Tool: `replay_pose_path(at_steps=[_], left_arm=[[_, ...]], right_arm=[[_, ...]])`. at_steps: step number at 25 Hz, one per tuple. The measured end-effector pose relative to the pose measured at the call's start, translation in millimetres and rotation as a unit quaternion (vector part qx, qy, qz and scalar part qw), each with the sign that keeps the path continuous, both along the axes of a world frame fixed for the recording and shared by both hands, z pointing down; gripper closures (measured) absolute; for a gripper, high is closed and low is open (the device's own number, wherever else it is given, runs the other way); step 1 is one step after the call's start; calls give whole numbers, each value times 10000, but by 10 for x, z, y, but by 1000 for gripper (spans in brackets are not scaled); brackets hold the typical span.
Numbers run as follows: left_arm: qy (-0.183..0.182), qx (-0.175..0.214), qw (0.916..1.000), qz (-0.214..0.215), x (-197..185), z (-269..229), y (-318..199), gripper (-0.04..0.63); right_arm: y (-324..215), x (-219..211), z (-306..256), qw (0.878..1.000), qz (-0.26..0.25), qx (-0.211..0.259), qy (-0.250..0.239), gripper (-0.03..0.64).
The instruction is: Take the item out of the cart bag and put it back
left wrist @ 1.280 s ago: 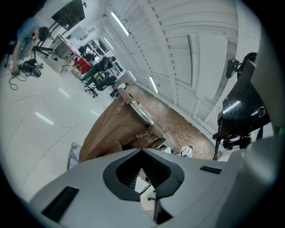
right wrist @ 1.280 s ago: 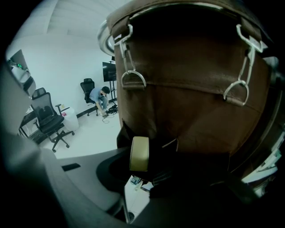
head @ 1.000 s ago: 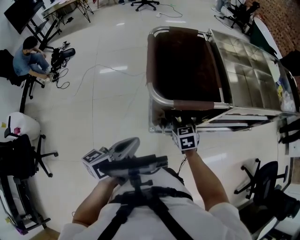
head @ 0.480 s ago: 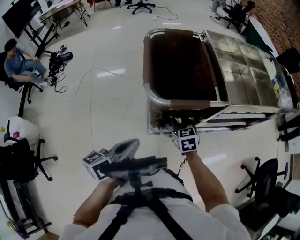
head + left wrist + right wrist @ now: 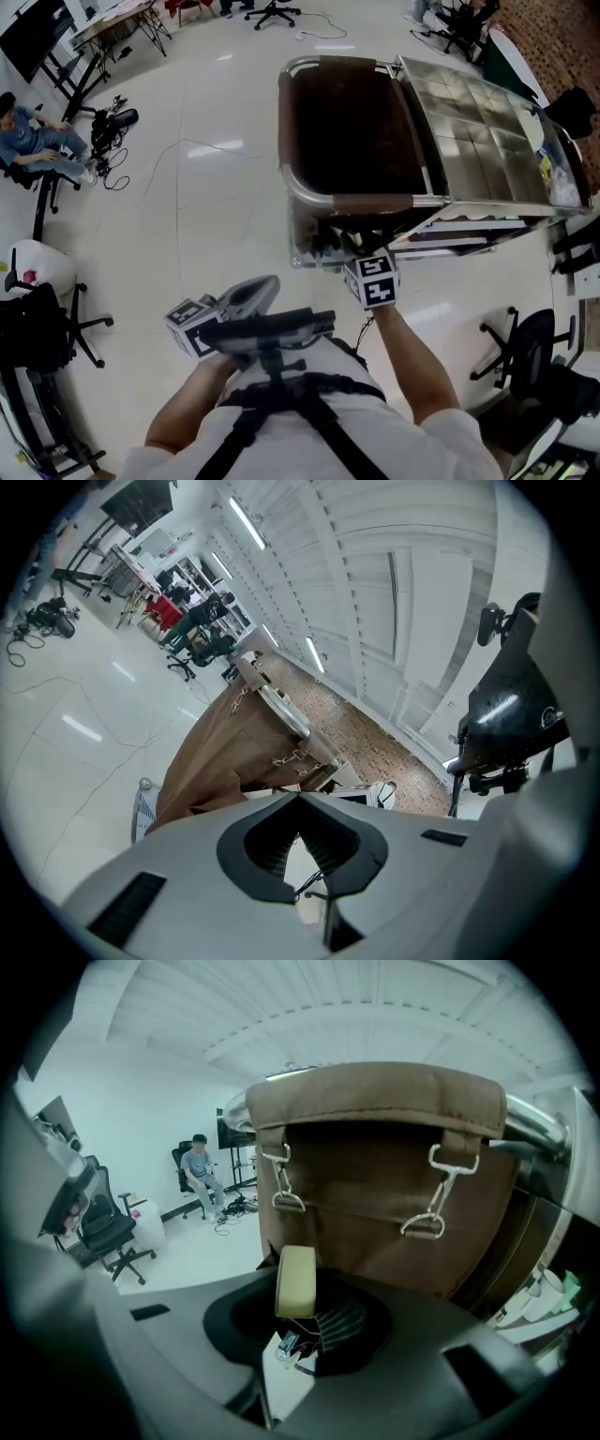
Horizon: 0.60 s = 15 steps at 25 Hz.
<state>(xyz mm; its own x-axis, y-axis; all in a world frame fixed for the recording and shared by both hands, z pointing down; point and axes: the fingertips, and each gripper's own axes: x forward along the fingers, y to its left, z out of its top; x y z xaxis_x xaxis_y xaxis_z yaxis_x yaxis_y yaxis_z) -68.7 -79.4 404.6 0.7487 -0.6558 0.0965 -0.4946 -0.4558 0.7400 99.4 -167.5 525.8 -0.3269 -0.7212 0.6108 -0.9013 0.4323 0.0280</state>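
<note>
Overall: the task's item was outside the bag, pinched in one gripper just in front of the bag's near wall.
Item: a small tan block (image 5: 297, 1282) with rounded corners, standing upright; the head view did not show it.
Right gripper (image 5: 302, 1309): its jaws were closed on the lower part of the block, with the upper half standing clear.
Left gripper (image 5: 298, 803): its jaws were pressed together with nothing between them, held back near the person's body and well away from the bag.
Cart bag (image 5: 347, 122): brown cloth, open at the top, hung from the cart's metal frame (image 5: 298, 187) by snap hooks (image 5: 427, 1218).
Handling: the block looked light and slightly padded, probably firm enough to keep its shape, and its smooth faces might slip under a weak pinch.
Where to hold: across the two broad faces near mid-height, as it was held, to keep it from tipping.
Next step, judged: lift it over the rim and lower it into the bag.
</note>
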Motion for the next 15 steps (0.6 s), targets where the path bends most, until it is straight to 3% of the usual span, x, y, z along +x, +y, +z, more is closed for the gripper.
replay_pose_path(at_steps=[15], left_arm=[[56,-10,9998,191,71,-11,56,595]], right_arm=[[109,36,-225,9999,-2,149,-6,541]])
